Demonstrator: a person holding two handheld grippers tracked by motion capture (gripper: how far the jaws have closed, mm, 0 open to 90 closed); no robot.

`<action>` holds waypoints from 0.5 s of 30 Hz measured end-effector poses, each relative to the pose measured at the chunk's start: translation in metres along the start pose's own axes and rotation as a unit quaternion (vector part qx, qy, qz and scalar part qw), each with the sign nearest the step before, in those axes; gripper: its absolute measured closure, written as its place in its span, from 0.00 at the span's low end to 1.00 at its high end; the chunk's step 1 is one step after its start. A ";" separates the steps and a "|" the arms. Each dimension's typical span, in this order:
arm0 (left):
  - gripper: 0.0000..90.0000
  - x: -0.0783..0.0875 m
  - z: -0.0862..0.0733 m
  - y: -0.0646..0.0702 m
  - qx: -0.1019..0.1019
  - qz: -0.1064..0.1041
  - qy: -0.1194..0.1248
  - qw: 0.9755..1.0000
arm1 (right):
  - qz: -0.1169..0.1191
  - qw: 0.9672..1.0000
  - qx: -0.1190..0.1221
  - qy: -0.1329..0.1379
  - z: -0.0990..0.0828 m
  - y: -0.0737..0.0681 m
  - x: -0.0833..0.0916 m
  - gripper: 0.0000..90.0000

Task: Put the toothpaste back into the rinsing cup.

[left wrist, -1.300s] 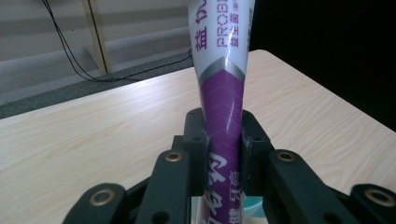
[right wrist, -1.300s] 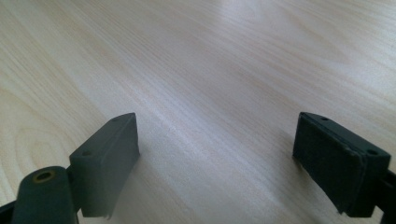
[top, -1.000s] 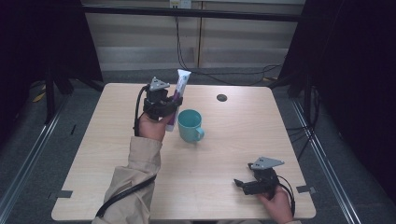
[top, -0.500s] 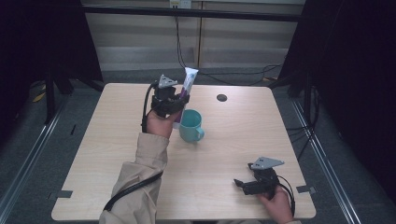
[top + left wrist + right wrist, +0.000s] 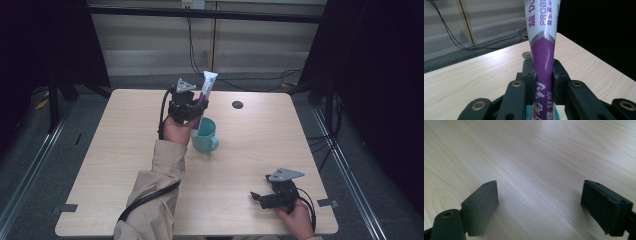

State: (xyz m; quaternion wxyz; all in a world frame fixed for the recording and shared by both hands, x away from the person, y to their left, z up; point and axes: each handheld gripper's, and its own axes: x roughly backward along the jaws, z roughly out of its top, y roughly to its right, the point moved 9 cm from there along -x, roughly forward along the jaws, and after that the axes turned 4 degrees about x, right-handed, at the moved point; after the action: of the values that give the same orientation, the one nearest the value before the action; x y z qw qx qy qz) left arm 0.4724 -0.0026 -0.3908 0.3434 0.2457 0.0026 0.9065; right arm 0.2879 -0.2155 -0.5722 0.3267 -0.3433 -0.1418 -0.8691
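My left gripper (image 5: 192, 107) is showing matt black plastic jaws with brass-coloured rivets, and they are pressing a glossy purple-and-white toothpaste tube (image 5: 543, 50) whose smooth skin is catching the light. The teal cup (image 5: 206, 136) near the table's middle is looking like smooth plastic with a dull sheen. The table (image 5: 125, 150) is wearing a pale wood-grain laminate, smooth and satiny. By the near right corner my right gripper (image 5: 267, 196) is carrying a flat grey plate, and its black pads (image 5: 482, 206) are looking matt and slightly scuffed. My sleeve (image 5: 160, 180) is looking like matt tan cloth.

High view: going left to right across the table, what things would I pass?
Left gripper holding the toothpaste tube → teal cup → dark round hole in the table → right gripper.
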 end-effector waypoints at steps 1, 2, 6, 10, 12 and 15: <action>0.85 -0.001 0.000 0.000 0.000 -0.001 0.000 1.000 | 0.000 1.000 0.000 0.000 0.000 0.000 0.000 0.15; 0.85 -0.003 0.000 0.001 0.001 -0.001 0.000 1.000 | 0.000 1.000 0.000 0.000 0.000 0.000 0.000 0.15; 0.85 -0.007 0.000 0.003 -0.002 -0.001 0.000 1.000 | 0.000 1.000 0.000 0.000 0.000 0.000 0.000 0.15; 0.85 -0.011 0.002 0.005 -0.004 -0.001 0.000 1.000 | 0.000 1.000 0.001 0.000 0.000 0.000 0.000 0.15; 0.85 -0.013 0.002 0.005 -0.004 -0.002 0.002 1.000 | 0.000 1.000 0.000 0.000 0.000 0.000 0.000 0.15; 0.85 -0.015 0.002 0.004 -0.002 -0.004 0.003 1.000 | 0.000 1.000 0.001 0.000 0.000 0.000 0.000 0.15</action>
State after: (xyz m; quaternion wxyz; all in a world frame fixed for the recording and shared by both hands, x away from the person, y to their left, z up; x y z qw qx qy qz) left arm 0.4804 -0.0157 -0.3948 0.3472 0.2420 0.0027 0.9060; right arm 0.2880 -0.2156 -0.5722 0.3270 -0.3428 -0.1426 -0.8691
